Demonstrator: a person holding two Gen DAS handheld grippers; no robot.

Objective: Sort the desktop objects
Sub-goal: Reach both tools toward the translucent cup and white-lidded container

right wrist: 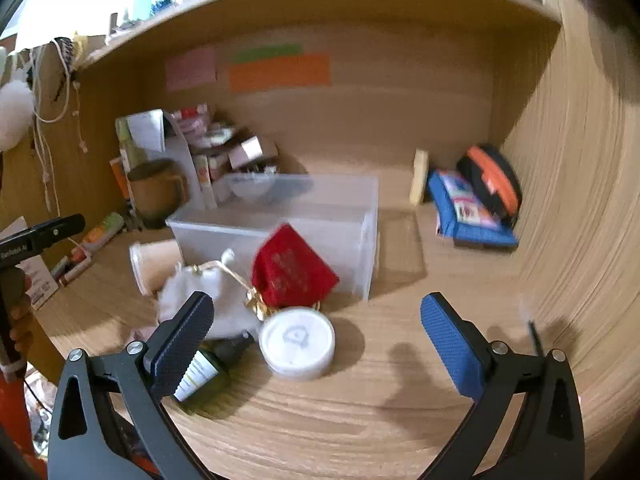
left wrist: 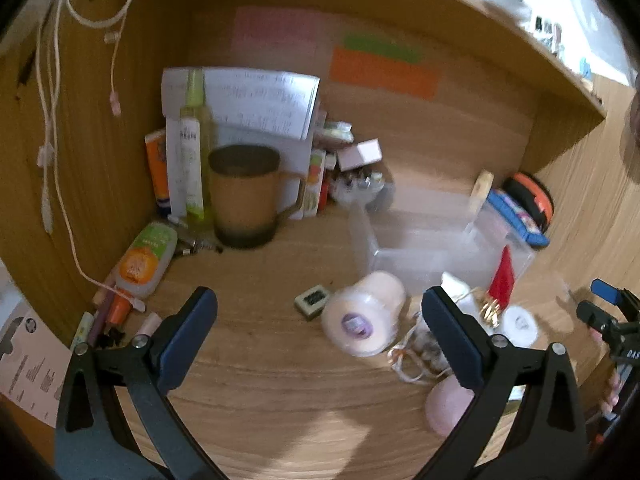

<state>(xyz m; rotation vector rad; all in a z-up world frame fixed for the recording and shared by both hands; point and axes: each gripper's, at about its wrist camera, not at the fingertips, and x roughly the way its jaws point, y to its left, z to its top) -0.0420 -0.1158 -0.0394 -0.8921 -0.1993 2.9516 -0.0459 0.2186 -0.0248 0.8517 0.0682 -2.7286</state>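
- Both pairs of jaws are standing wide apart with nothing between them: the left gripper [left wrist: 320, 340] is hovering over bare wood, the right gripper [right wrist: 316, 344] over the clutter in front of the clear plastic box [right wrist: 280, 224].
- Sitting on the surface [right wrist: 360, 420], a red pouch [right wrist: 292, 270] is leaning against the box's front wall, with a white round lid [right wrist: 297, 343] just before it and a white fluffy pouch [right wrist: 208, 300] to its left.
- Only the right wrist view is showing a dark green bottle [right wrist: 204, 372] lying partly behind the near finger.
- Only the left wrist view is showing a brown mug [left wrist: 248, 196] standing in the back corner, a tall green spray bottle [left wrist: 195, 144] beside it, a tape roll [left wrist: 362, 314] lying on its side, and a small square block [left wrist: 313, 302] just left of that roll.
- A blue case [right wrist: 468, 216] is lying near the right wall, well apart from the box.
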